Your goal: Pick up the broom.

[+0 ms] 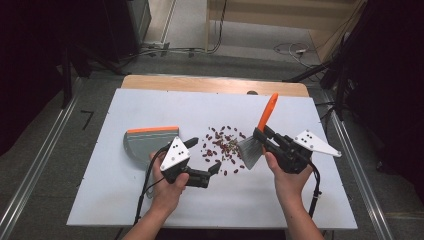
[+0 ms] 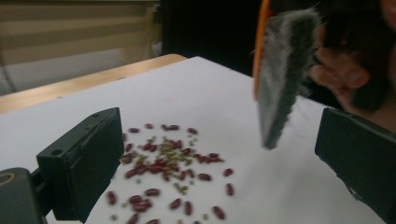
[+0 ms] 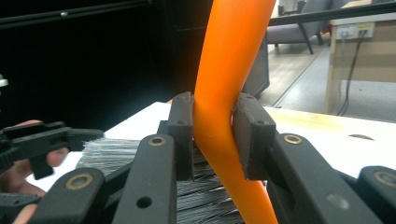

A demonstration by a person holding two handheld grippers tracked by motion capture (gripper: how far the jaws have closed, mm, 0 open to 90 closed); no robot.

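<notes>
Red beans (image 1: 222, 145) lie scattered in a loose patch at the middle of the white board (image 1: 125, 200). A grey dustpan (image 1: 147, 142) with an orange rim rests on the board to their left. My left gripper (image 1: 204, 155) hovers low beside the beans with its jaws wide open and empty; in the left gripper view the beans (image 2: 168, 168) lie between and beyond the jaws of the left gripper (image 2: 215, 161). My right gripper (image 3: 212, 135) is shut on the orange handle of a brush (image 1: 267, 112). Its grey bristles (image 1: 248, 150) hang just right of the beans.
The board lies on a wooden table (image 1: 215, 85) whose far edge shows behind it. Metal rails (image 1: 35, 165) run along both sides on the floor. Dark stands and cables (image 1: 295, 50) sit beyond the table. Bare board stretches in front of both hands.
</notes>
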